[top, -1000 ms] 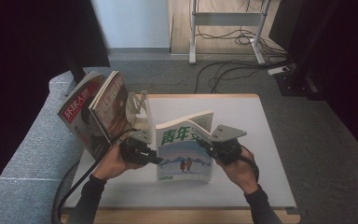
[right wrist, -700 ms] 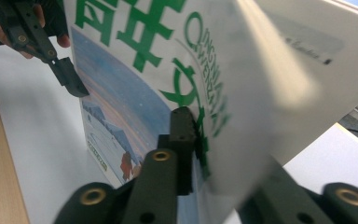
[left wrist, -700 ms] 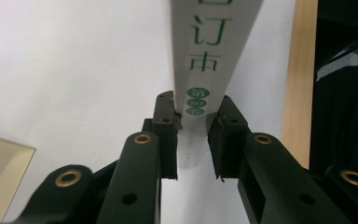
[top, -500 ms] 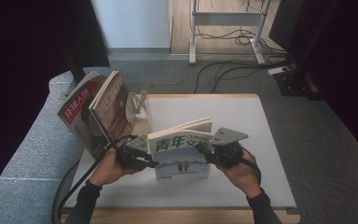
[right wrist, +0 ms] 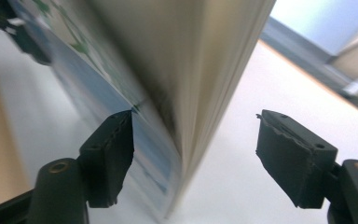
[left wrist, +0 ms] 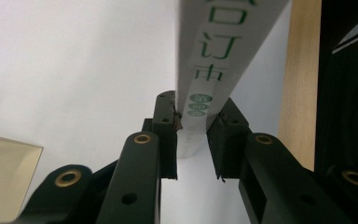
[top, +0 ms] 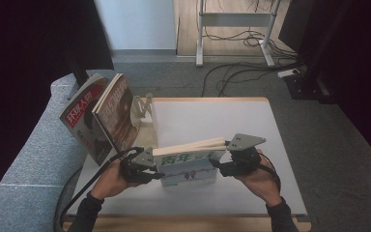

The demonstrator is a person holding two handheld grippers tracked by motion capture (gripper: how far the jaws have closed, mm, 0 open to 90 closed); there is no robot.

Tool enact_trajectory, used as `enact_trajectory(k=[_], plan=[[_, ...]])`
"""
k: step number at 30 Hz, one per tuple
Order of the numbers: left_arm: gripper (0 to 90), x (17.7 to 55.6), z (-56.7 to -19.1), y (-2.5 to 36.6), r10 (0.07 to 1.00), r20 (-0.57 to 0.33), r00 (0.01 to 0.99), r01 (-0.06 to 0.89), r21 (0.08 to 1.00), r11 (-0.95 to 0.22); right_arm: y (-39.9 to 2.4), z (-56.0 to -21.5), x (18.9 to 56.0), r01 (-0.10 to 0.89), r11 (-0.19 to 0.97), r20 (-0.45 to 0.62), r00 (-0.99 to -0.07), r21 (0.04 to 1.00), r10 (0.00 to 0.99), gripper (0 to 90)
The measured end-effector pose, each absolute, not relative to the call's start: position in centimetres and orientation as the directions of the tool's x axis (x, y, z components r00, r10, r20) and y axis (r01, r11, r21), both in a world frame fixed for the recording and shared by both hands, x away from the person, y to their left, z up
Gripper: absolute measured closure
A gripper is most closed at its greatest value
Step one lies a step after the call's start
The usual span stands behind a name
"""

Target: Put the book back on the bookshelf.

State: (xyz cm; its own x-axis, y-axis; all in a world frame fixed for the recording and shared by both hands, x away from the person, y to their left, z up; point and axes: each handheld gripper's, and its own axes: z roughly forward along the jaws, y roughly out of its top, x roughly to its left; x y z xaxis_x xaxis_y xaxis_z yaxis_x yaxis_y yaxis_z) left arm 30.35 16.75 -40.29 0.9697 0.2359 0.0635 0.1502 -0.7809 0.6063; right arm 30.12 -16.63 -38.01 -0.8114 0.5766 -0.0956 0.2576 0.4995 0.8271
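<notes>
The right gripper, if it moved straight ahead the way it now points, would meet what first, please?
Most likely the magazine: its page edge stands between the right gripper's jaws, which have just been opening and no longer press on it.

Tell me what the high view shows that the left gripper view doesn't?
The high view takes in both hands, the right gripper with jaws just opened off the pages, and two magazines propped in a rack. The left gripper view shows up close the pads of the left gripper pinching the spine. Both views share the green-lettered book and white table.
</notes>
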Motion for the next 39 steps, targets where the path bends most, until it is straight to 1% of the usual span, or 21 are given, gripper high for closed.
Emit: enact_trajectory(k=[1, 3, 6, 8, 9, 11, 13, 14, 18, 25, 28, 31, 39], plan=[[73.9, 30.3, -40.3, 16.7, 0.234, 0.066, 0.970, 0.148, 0.607, -0.781, -16.6, -38.0, 30.1, 0.254, 0.499, -0.080, -0.829, 0.828, 0.554, 38.1], [73.5, 30.4, -40.3, 16.7, 0.233, 0.065, 0.970, 0.147, 0.607, -0.781, -16.2, -38.0, 29.9, 0.236, 0.506, -0.089, -0.840, 0.829, 0.536, 44.8], [71.2, 30.5, -40.1, 16.8, 0.236, 0.053, 0.970, 0.151, 0.628, -0.763, -15.8, -37.9, 29.7, 0.230, 0.513, -0.101, -0.837, 0.827, 0.538, 48.1], [66.3, 30.6, -39.7, 17.0, 0.238, 0.030, 0.971, 0.160, 0.656, -0.737, -15.7, -37.8, 29.7, 0.229, 0.520, -0.109, -0.834, 0.823, 0.540, 50.6], [64.5, 30.7, -39.4, 17.0, 0.242, 0.022, 0.970, 0.167, 0.665, -0.728, -15.7, -37.8, 29.7, 0.229, 0.521, -0.111, -0.833, 0.822, 0.542, 51.3], [64.1, 30.7, -38.9, 16.9, 0.242, 0.026, 0.970, 0.165, 0.662, -0.731, -15.7, -37.8, 29.7, 0.232, 0.519, -0.109, -0.832, 0.823, 0.544, 51.7], [61.4, 30.7, -38.4, 16.7, 0.246, 0.018, 0.969, 0.172, 0.664, -0.728, -15.7, -37.8, 29.7, 0.230, 0.520, -0.111, -0.832, 0.823, 0.544, 52.0], [61.0, 30.7, -38.1, 16.7, 0.247, 0.014, 0.969, 0.173, 0.676, -0.716, -15.7, -37.8, 29.7, 0.231, 0.520, -0.112, -0.831, 0.822, 0.545, 52.0], [57.4, 30.9, -36.8, 16.5, 0.259, -0.022, 0.966, 0.202, 0.689, -0.696, -15.7, -37.8, 29.6, 0.229, 0.520, -0.111, -0.832, 0.823, 0.543, 52.5], [52.4, 31.1, -34.3, 15.9, 0.242, -0.035, 0.970, 0.191, 0.726, -0.660, -15.7, -37.8, 29.6, 0.230, 0.515, -0.106, -0.834, 0.826, 0.542, 52.7], [48.6, 31.2, -33.5, 15.7, 0.221, -0.041, 0.975, 0.180, 0.729, -0.660, -15.8, -37.8, 29.6, 0.231, 0.511, -0.100, -0.835, 0.828, 0.541, 52.8], [50.2, 31.3, -32.9, 15.2, 0.224, -0.029, 0.974, 0.174, 0.727, -0.664, -15.8, -37.8, 29.6, 0.231, 0.510, -0.100, -0.836, 0.829, 0.540, 52.8], [64.3, 31.6, -32.5, 14.6, 0.242, -0.003, 0.970, 0.169, 0.721, -0.672, -15.8, -37.8, 29.7, 0.229, 0.508, -0.097, -0.839, 0.830, 0.536, 52.8]])
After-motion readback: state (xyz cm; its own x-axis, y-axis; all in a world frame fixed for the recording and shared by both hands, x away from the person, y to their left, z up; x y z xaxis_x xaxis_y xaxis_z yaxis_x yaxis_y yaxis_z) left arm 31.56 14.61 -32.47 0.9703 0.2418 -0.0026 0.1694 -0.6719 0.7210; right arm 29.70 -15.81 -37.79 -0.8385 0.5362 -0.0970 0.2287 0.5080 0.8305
